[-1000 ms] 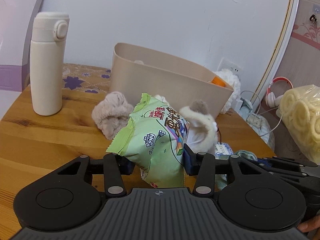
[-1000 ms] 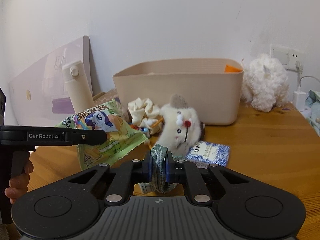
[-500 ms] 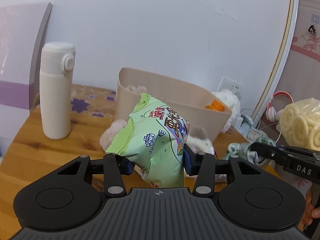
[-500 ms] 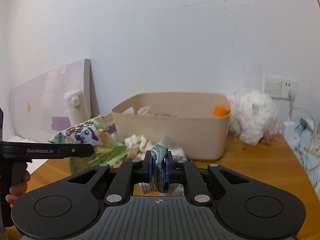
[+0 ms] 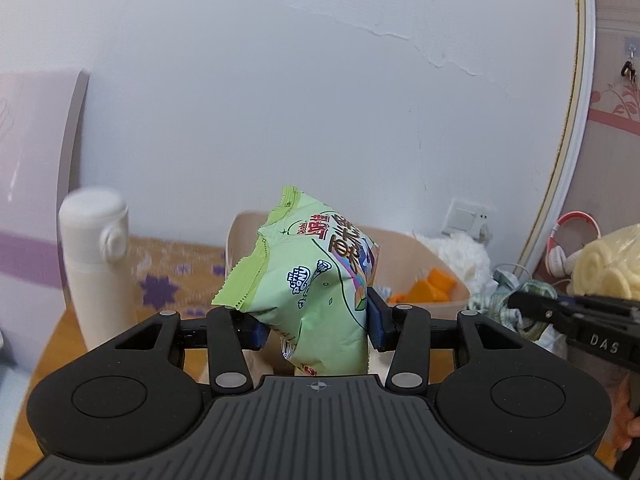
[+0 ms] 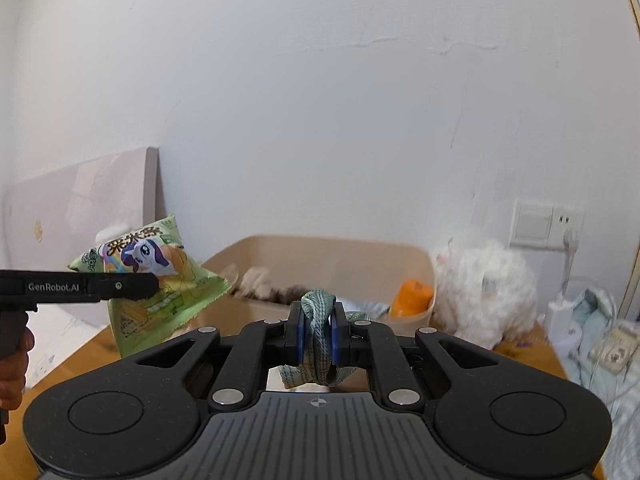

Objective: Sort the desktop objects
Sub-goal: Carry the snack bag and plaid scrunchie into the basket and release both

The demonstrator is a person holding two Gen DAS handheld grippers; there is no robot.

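My left gripper [image 5: 316, 330] is shut on a green snack bag [image 5: 316, 284] and holds it in the air in front of the beige bin [image 5: 416, 242]. The bag [image 6: 148, 280] and the left gripper [image 6: 120, 286] also show at the left of the right wrist view. My right gripper [image 6: 316, 334] is shut on a green checked cloth [image 6: 318, 320], held above the table before the bin [image 6: 336, 256]. The bin holds an orange item [image 6: 412, 296] and fluffy items [image 6: 260, 282]. The right gripper with the cloth [image 5: 520, 308] shows at the right of the left wrist view.
A white bottle [image 5: 94, 268] stands left of the bin on the wooden table [image 5: 60, 344]. A white plush toy [image 6: 484, 288] sits right of the bin by a wall socket [image 6: 546, 224]. Headphones [image 5: 572, 240] and a bag of yellow rolls [image 5: 608, 264] lie at far right.
Both grippers have risen from the table with their loads and moved toward the bin; its inside now shows. The objects on the table have dropped out of view.
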